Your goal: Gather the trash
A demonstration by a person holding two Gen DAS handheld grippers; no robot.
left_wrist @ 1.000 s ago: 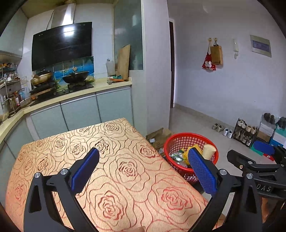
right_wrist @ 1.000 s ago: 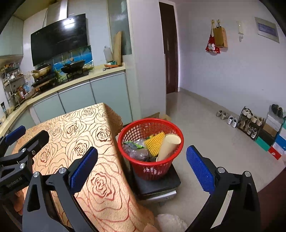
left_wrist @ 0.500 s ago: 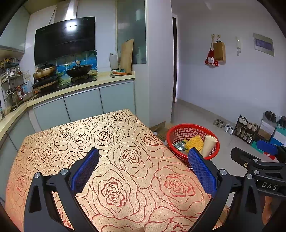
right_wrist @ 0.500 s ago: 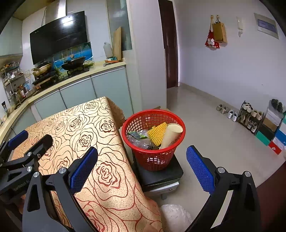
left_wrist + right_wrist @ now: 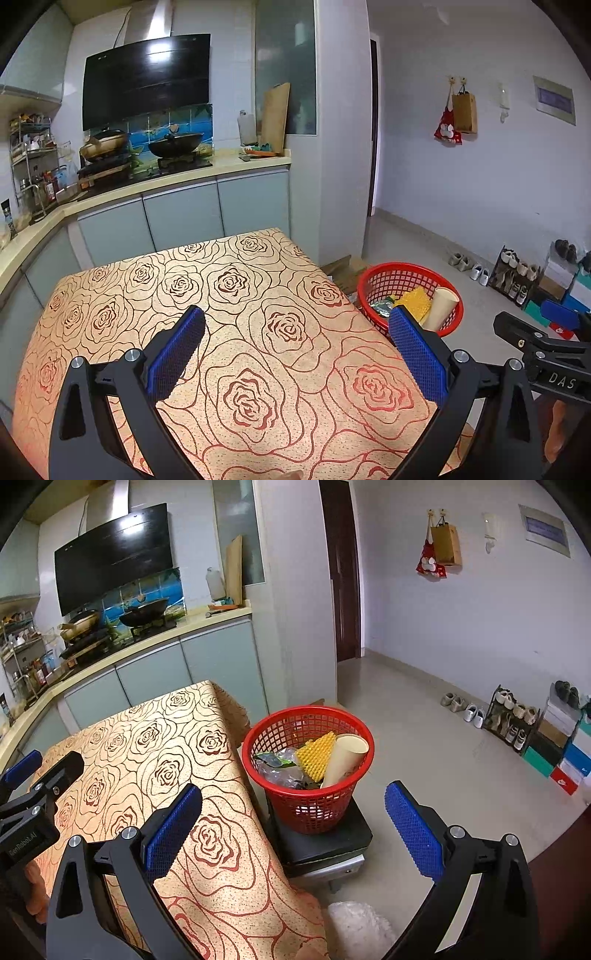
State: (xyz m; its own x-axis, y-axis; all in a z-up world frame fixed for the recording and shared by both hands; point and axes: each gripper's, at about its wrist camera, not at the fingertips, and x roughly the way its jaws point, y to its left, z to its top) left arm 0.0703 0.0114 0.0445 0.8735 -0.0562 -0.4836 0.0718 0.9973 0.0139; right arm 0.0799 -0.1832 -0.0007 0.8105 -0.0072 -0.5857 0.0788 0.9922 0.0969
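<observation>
Left wrist view: left gripper (image 5: 297, 354) spread wide and empty above rose-patterned tablecloth (image 5: 229, 295); just past the right jaw tip, red basket (image 5: 384, 280) beside the table edge. Right wrist view: right gripper (image 5: 293, 830) likewise wide apart, gripping nothing; ahead between the jaws, basket on black stool (image 5: 325, 843), filled with yellow sponge (image 5: 317, 755), paper tube (image 5: 345, 758), crumpled plastic (image 5: 279, 768).

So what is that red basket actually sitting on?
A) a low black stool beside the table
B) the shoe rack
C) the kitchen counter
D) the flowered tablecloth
A: the red basket rests on a low black stool on the floor, beside the table.
</observation>
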